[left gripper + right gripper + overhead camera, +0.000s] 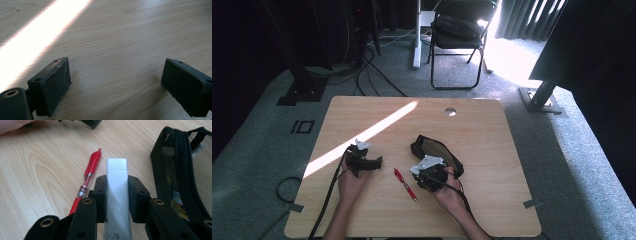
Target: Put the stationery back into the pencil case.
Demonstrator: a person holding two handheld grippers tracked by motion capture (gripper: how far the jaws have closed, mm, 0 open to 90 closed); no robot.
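The red pen (pixel 405 184) lies on the table (pixel 492 150) between both grippers; the black pouch (pixel 438 151) touches the right gripper (pixel 428 176).

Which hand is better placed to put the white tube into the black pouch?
The right. Its claw is shut on the white tube, right beside the black pouch. The left claw is open over bare table.
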